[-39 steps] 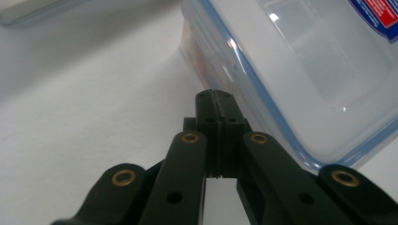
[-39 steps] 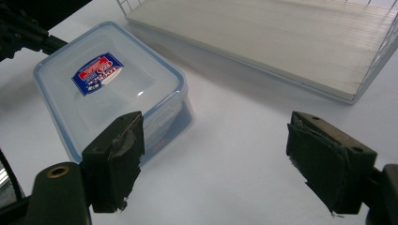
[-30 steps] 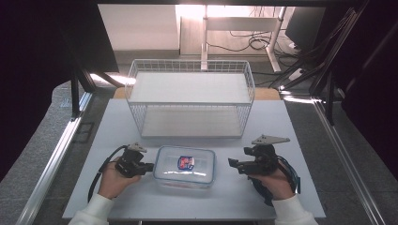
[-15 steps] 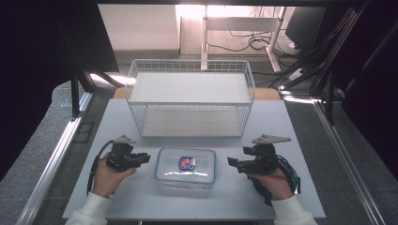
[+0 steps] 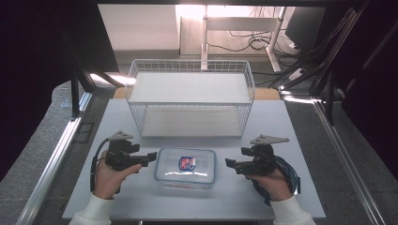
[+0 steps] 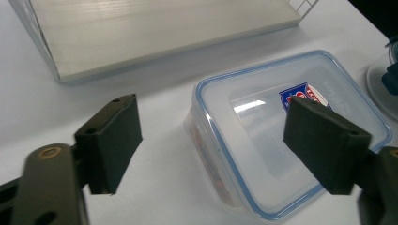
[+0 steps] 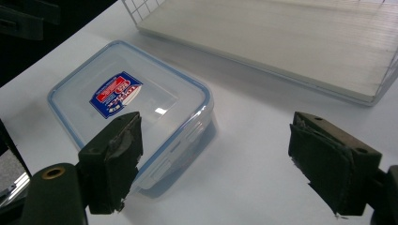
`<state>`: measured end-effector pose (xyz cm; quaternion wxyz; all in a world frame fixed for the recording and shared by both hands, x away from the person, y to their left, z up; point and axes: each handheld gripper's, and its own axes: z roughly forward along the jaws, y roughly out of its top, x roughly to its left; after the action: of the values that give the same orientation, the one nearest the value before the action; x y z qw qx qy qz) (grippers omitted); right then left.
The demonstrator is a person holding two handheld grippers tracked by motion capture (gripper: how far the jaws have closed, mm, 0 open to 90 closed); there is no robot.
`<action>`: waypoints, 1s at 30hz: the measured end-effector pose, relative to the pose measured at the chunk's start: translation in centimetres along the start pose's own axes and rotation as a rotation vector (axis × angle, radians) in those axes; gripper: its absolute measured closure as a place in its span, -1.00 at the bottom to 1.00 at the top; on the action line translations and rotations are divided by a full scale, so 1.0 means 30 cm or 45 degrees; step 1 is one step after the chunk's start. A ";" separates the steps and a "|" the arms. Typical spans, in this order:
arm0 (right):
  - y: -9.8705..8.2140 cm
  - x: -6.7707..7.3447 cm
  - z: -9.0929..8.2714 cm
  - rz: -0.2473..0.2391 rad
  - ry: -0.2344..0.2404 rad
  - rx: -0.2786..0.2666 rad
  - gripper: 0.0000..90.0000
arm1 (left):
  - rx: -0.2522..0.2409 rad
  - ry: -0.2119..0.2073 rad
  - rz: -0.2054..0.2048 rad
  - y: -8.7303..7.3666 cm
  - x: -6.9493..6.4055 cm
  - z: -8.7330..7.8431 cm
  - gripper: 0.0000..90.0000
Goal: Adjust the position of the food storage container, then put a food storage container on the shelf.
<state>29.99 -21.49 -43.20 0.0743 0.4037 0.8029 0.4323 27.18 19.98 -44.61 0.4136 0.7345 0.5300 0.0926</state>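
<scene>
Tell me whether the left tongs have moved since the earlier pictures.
Yes. The left tongs, just opened with nothing between them, have pulled left, away from the clear container, which lies in front of the wire basket.

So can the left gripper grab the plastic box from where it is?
Probably yes. The left gripper sits right beside the plastic box, its jaws have just been opening wide with nothing between them, and nothing lies between it and the box.

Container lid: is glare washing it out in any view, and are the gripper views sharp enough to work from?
High view: a bright streak of glare crosses the container lid, but its label still reads as a red and blue patch. Left gripper view: a small white glint on the lid beside the label, edges crisp. Right gripper view: barely any glare, lid sharp; wire rack backlit by the bright floor behind.
</scene>
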 end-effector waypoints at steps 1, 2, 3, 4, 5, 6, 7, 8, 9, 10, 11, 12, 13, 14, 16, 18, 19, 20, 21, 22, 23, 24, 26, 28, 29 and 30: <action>0.001 0.001 0.000 0.002 0.004 -0.002 -0.62 | -0.004 0.020 -0.020 -0.007 0.000 0.000 -0.71; 0.002 0.002 0.000 0.005 0.008 -0.004 -0.62 | -0.001 0.022 -0.020 -0.010 0.000 0.000 -0.73; 0.003 0.003 0.001 0.008 0.012 -0.007 -0.62 | -0.003 0.016 -0.027 -0.013 0.000 0.000 -0.75; 0.003 0.004 0.002 0.008 0.016 -0.005 -0.63 | -0.006 0.005 -0.031 -0.014 0.001 -0.002 -0.75; 0.004 0.005 0.005 0.008 0.018 -0.004 -0.63 | -0.009 -0.011 -0.035 -0.015 0.002 -0.004 -0.75; 0.003 0.006 0.007 0.008 0.021 0.001 -0.63 | -0.012 -0.018 -0.036 -0.016 0.002 -0.006 -0.75; 0.003 0.007 0.009 0.007 0.021 0.002 -0.63 | -0.015 -0.031 -0.034 -0.015 0.003 -0.009 -0.75; 0.001 0.009 0.012 0.004 0.023 0.005 -0.63 | -0.018 -0.034 -0.035 -0.015 0.003 -0.010 -0.75; 0.001 0.010 0.013 0.002 0.027 0.008 -0.63 | -0.018 -0.035 -0.034 -0.015 0.004 -0.011 -0.75; 0.000 0.013 0.014 -0.001 0.036 0.008 -0.62 | -0.017 -0.037 -0.033 -0.016 0.005 -0.011 -0.74; -0.001 0.016 0.014 -0.007 0.042 0.005 -0.62 | -0.016 -0.040 -0.036 -0.016 0.007 -0.011 -0.74; -0.001 0.019 0.013 -0.009 0.045 0.005 -0.62 | -0.018 -0.040 -0.041 -0.017 0.009 -0.010 -0.74; -0.001 0.022 0.013 -0.011 0.046 0.006 -0.62 | -0.016 -0.038 -0.045 -0.017 0.011 -0.010 -0.74; -0.001 0.022 0.013 -0.011 0.046 0.006 -0.62 | -0.016 -0.038 -0.045 -0.017 0.011 -0.010 -0.74; -0.001 0.029 0.013 -0.007 0.055 0.005 -0.63 | -0.012 -0.032 -0.053 -0.019 0.014 -0.008 -0.76; 0.000 0.037 0.014 0.002 0.073 0.004 -0.63 | -0.009 -0.025 -0.063 -0.020 0.016 -0.005 -0.80; 0.000 0.049 0.021 0.011 0.093 0.002 -0.63 | -0.003 -0.036 -0.072 -0.020 0.018 -0.002 -0.81; 0.000 0.049 0.021 0.011 0.093 0.002 -0.63 | -0.003 -0.036 -0.072 -0.020 0.018 -0.002 -0.82; 0.000 0.055 0.025 0.011 0.093 0.007 -0.63 | -0.003 -0.045 -0.076 -0.019 0.019 0.000 -0.82; -0.001 0.070 0.040 0.021 0.103 0.018 -0.64 | -0.001 -0.057 -0.080 -0.019 0.020 0.003 -0.82; -0.001 0.074 0.046 0.026 0.107 0.023 -0.65 | 0.002 -0.072 -0.084 -0.019 0.022 0.008 -0.82; -0.002 0.079 0.054 0.033 0.114 0.028 -0.65 | 0.004 -0.082 -0.091 -0.019 0.024 0.011 -0.82; -0.005 0.089 0.071 0.050 0.122 0.038 -0.65 | 0.007 -0.094 -0.099 -0.018 0.026 0.014 -0.82; -0.008 0.097 0.086 0.063 0.127 0.047 -0.66 | 0.013 -0.114 -0.108 -0.019 0.030 0.020 -0.82; -0.008 0.101 0.094 0.073 0.128 0.050 -0.66 | 0.017 -0.123 -0.110 -0.020 0.034 0.026 -0.82; -0.008 0.104 0.101 0.076 0.123 0.057 -0.66 | 0.020 -0.131 -0.112 -0.020 0.035 0.030 -0.82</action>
<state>29.19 -17.41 -44.52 0.0135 0.4079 0.8025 0.4352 27.72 20.49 -45.94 0.4382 0.7174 0.5406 0.0322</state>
